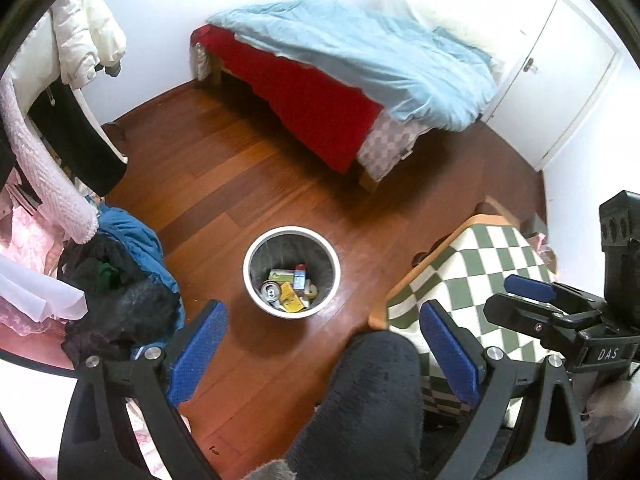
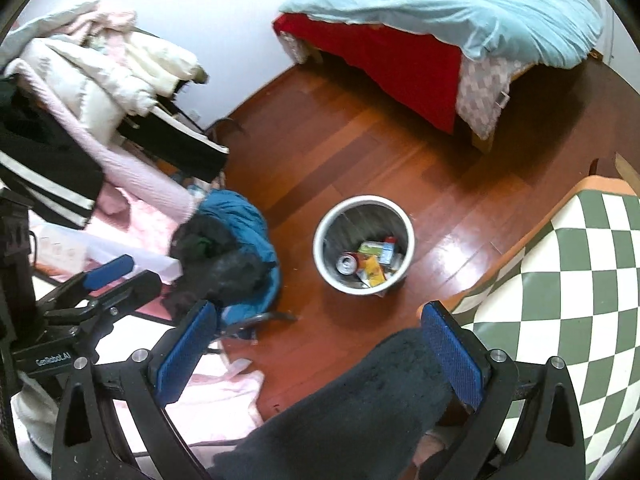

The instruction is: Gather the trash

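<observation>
I am in a home bedroom: a bed point(image 1: 360, 80) with a light blue duvet point(image 1: 360, 44), 1 wooden floor point(image 1: 224, 176), heaped clothes point(image 2: 100, 92) and a white closet door point(image 1: 560, 76).

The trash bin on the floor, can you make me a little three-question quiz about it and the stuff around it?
1. True or false: the trash bin is lying on its side.
2. Which of these lies inside the bin? A) a drink can B) a shoe C) a banana
3. Fill in: the left gripper and the right gripper both have their jaws ____, with nothing between them.

Key
1. False: it stands upright on the wooden floor.
2. A: the can lies among cartons and wrappers.
3. Open.
</observation>
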Demonstrator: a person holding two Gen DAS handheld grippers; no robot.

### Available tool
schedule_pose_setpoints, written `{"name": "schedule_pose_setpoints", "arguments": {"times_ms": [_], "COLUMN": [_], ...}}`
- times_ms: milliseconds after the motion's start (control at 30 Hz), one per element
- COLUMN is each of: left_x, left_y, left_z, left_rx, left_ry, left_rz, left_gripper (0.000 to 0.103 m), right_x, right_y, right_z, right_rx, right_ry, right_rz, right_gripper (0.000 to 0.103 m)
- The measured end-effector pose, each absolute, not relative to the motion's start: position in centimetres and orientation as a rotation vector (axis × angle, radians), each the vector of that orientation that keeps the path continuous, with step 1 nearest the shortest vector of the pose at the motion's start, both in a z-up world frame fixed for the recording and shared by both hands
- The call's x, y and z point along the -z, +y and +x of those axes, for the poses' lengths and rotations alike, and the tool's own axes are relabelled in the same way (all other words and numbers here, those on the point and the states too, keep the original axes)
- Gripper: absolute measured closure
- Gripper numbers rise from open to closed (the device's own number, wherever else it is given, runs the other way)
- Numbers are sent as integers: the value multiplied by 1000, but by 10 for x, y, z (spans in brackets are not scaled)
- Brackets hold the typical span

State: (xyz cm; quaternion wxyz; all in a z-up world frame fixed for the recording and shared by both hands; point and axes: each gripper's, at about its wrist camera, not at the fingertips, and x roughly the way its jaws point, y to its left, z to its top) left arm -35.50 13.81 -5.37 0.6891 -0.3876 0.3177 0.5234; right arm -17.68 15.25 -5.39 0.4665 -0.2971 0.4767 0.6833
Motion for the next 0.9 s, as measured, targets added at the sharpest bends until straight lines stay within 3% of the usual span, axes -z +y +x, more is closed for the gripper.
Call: {"name": "schedule_pose_setpoints", "arguments": {"times_ms": [433, 900], "left_x": [13, 9], "left_y": [111, 104], "left_z": [-367, -369], "left_rx": [-1152, -1143], "left_ry": [629, 618], "left_rz": [-858, -843], "left_gripper": [5, 5], "right_x": [-10, -24], "right_y": [123, 117], "right_z": [-187, -194], "right_rx": [-1798, -1831], "right_ry": [1180, 1208], "right_rz": [-688, -698], "right_gripper": [0, 0]}}
